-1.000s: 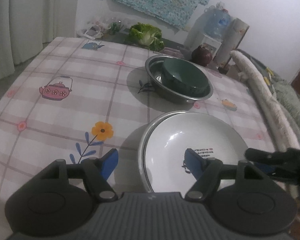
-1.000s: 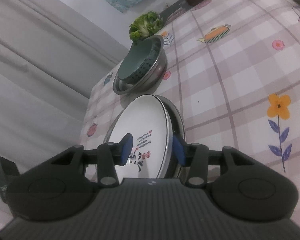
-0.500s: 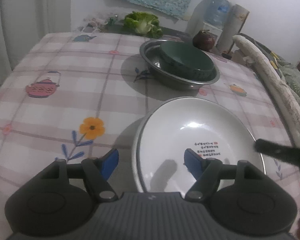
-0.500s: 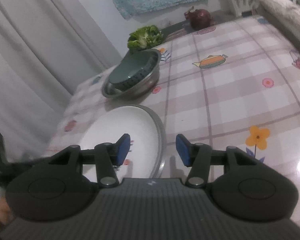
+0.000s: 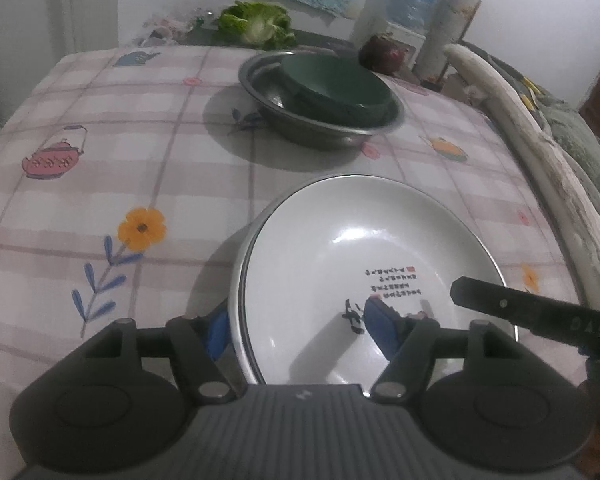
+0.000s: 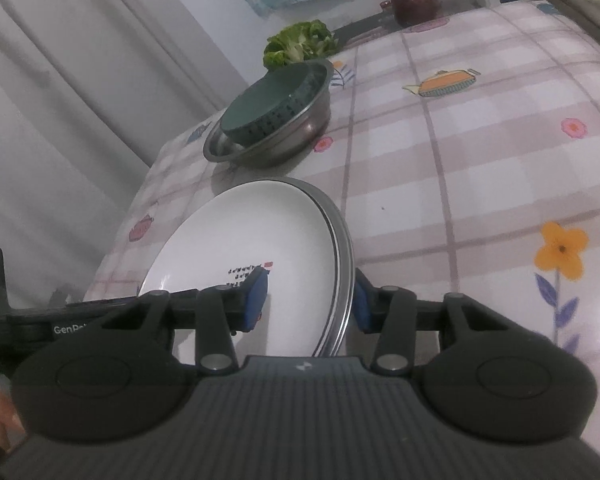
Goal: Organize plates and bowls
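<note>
Both jaws straddle white plate [image 5: 352,256] rim — closing, gaps visible.

The left gripper [image 5: 296,330] has come lower and closer over the white plate [image 5: 364,276] — 1 second ago its left pad hung over bare tablecloth, clear of the stack; now that pad sits tucked under the rim at 9 o'clock, the other over the plate's printed well, neither seen pressing. The right gripper [image 6: 306,300] rolled level half a second back and has tipped again; its jaws have just been closing, and now straddle the rim at 3 o'clock of the stack.
</note>
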Motion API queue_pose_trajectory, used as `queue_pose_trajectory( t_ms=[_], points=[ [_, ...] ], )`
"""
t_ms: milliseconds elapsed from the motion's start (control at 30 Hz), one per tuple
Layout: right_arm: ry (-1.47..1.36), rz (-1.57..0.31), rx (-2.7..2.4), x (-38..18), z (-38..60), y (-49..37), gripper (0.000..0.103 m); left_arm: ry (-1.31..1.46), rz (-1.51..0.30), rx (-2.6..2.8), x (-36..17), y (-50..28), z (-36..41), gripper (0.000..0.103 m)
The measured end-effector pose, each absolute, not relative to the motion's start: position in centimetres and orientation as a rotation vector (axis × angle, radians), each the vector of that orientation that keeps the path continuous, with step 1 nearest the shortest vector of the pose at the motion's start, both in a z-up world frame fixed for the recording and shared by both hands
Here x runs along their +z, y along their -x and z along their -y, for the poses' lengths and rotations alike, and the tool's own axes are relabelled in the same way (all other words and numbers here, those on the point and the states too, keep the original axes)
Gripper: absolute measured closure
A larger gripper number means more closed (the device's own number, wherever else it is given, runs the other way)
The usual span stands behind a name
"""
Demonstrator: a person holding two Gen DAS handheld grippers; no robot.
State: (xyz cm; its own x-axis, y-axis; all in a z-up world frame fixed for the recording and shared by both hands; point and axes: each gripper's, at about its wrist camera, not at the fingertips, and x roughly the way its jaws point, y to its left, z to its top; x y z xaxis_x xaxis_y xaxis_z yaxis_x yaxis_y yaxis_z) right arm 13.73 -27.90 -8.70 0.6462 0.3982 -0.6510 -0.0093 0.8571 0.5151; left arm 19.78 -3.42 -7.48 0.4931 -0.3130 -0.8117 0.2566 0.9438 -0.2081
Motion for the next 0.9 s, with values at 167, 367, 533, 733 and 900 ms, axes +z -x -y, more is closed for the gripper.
queue_pose_trajectory(
  t_ms=[167,367,533,733,900],
  points=[
    [-0.487,-0.861,0.225,-8.4,28.7,-11.0,0.059,0.064,-1.005,-0.389,-7.4,-18.1,3.9,0.032],
    [-0.449,-0.854,0.208,-7.9,28.5,-9.5,0.052,0.066,-0.978,-0.389,-7.2,-17.5,3.8,0.027],
    [-0.321,-0.785,0.143,-5.6,28.6,-9.2,0.013,0.042,-0.900,-0.330,-5.6,-17.0,2.6,0.011],
    [-0.085,-0.685,0.042,-1.5,28.5,-9.3,0.001,0.038,-0.723,-0.264,-2.7,-16.9,0.4,0.000],
    [0.106,-0.609,-0.064,1.0,27.7,-10.5,0.001,-0.026,-0.644,-0.261,-0.8,-17.9,0.3,0.000]
  ],
)
